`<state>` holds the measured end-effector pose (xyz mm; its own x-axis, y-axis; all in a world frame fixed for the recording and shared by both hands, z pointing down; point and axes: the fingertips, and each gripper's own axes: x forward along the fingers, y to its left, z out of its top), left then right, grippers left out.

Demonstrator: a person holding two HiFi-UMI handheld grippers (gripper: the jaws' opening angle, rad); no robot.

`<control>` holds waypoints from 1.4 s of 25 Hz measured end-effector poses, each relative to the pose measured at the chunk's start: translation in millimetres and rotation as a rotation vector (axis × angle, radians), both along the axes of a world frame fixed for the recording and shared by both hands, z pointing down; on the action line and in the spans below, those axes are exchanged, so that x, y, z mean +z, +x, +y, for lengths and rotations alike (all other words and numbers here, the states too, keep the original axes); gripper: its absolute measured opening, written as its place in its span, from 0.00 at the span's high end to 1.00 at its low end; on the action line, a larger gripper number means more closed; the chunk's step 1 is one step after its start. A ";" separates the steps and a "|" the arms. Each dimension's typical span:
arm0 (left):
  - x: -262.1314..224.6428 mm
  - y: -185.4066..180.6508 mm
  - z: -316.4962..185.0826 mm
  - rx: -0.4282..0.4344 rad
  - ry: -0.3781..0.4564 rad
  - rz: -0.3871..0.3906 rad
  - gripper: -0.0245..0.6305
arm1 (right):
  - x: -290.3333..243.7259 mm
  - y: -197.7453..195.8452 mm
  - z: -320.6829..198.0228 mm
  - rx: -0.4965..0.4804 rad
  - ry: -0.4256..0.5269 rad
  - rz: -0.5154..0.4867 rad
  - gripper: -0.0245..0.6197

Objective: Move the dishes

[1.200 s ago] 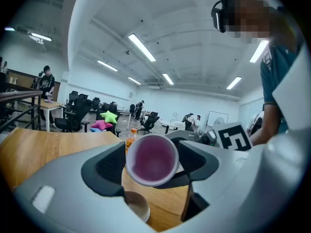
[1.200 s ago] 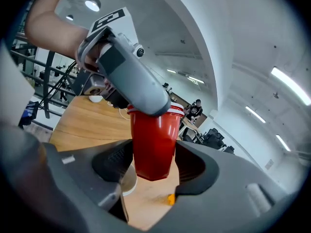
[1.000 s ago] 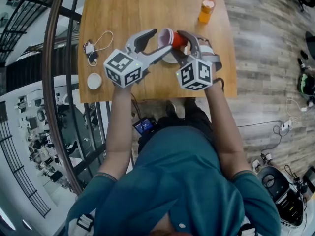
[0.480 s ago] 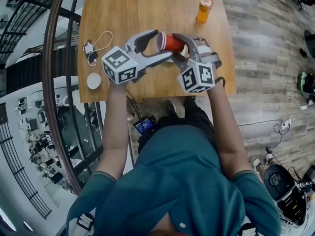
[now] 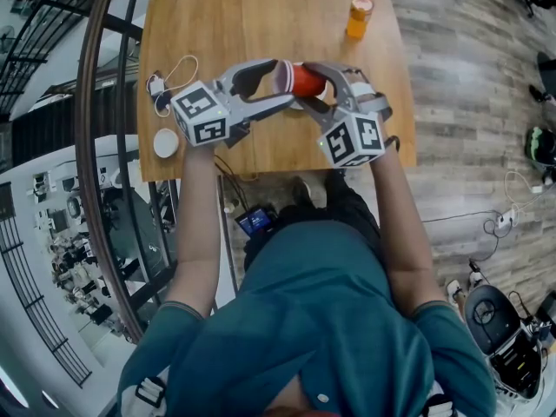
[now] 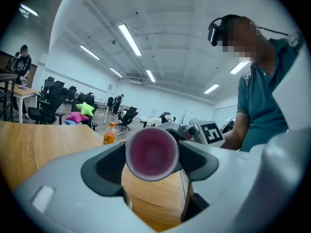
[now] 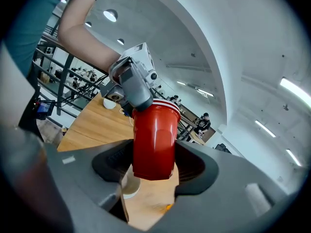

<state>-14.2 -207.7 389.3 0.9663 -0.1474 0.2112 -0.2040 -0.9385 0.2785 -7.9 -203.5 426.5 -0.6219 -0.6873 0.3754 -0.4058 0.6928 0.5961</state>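
A stack of red plastic cups (image 5: pixel 306 78) lies level in the air over the wooden table (image 5: pixel 226 24), between both grippers. My right gripper (image 5: pixel 307 85) is shut on the base end (image 7: pixel 153 140). My left gripper (image 5: pixel 284 81) faces it from the left. Its jaws have just been closing, with the open mouth of the cups (image 6: pixel 152 152) between them, and both pads now touch the rim. The left gripper's fingers (image 7: pixel 132 84) show behind the white-striped rims. Below the cups a white dish (image 7: pixel 130 186) sits on the table.
An orange bottle (image 5: pixel 360 16) stands at the table's far right. A white round lid (image 5: pixel 166 142) and a coiled cable with a plug (image 5: pixel 165 85) lie near the left edge. A black railing (image 5: pixel 95 146) runs along the table's left side.
The left gripper's marker cube has swung left and a little up. The red cups, held by the right gripper, have tipped closer to level, and their mouth now sits between the left jaws.
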 end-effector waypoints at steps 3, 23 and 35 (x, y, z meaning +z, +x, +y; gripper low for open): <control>-4.8 -1.4 -3.0 -0.011 -0.003 0.011 0.45 | 0.0 2.6 -3.3 0.002 -0.001 0.003 0.53; 25.1 -52.8 -43.8 -0.211 0.098 -0.235 0.45 | 39.7 105.2 -44.9 0.307 -0.164 -0.321 0.53; 137.6 -110.6 -51.7 -0.253 0.034 -0.635 0.45 | 144.3 164.3 -74.5 0.531 -0.388 -0.509 0.53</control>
